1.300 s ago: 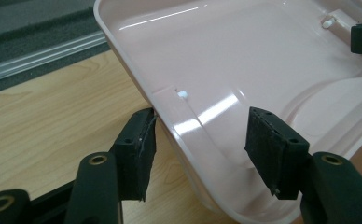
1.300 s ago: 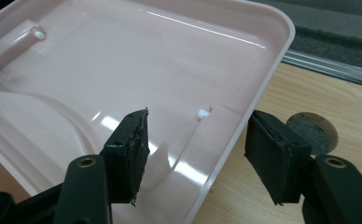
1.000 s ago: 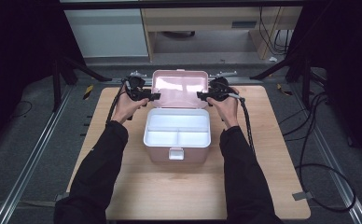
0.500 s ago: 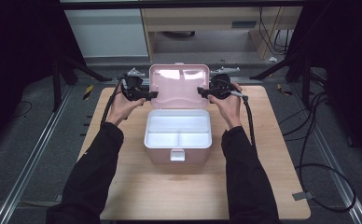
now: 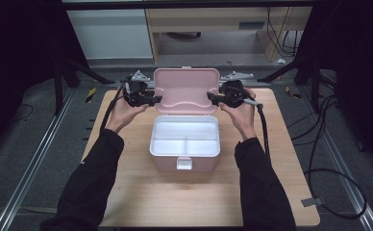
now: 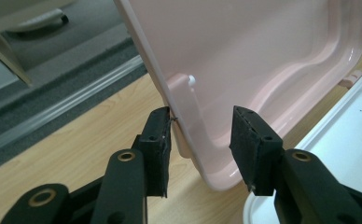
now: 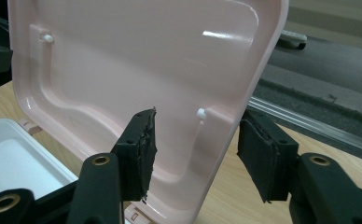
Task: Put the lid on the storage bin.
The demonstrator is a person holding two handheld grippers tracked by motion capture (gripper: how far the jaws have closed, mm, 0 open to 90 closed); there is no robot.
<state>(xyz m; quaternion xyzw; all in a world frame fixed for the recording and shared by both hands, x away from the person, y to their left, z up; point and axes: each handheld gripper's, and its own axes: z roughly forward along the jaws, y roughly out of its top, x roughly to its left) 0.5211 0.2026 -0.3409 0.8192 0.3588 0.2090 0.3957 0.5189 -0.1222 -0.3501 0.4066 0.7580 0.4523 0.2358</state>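
Note:
A pink box (image 5: pixel 167 165) with a white divided tray (image 5: pixel 184 139) stands mid-table, its lid (image 5: pixel 186 89) raised upright at the back. My left gripper (image 5: pixel 149 99) is at the lid's left edge and my right gripper (image 5: pixel 214 99) at its right edge. In the left gripper view the lid (image 6: pixel 263 56) has its rim between the open jaws of the left gripper (image 6: pixel 201 135), whose outer pad (image 6: pixel 158 140) is just touching it. In the right gripper view the right gripper (image 7: pixel 197 142) is open astride the lid (image 7: pixel 137 56), with gaps on both sides.
The wooden table (image 5: pixel 141 202) has bare room in front of and beside the box. Metal rails (image 5: pixel 35 159) run along both sides on the floor. Cables (image 5: pixel 329 144) loop at the right. A cabinet (image 5: pixel 112 29) and desk stand behind.
The lid has swung from a backward tilt to standing upright, with both grippers rising at its side edges. Little has moved in the last half second.

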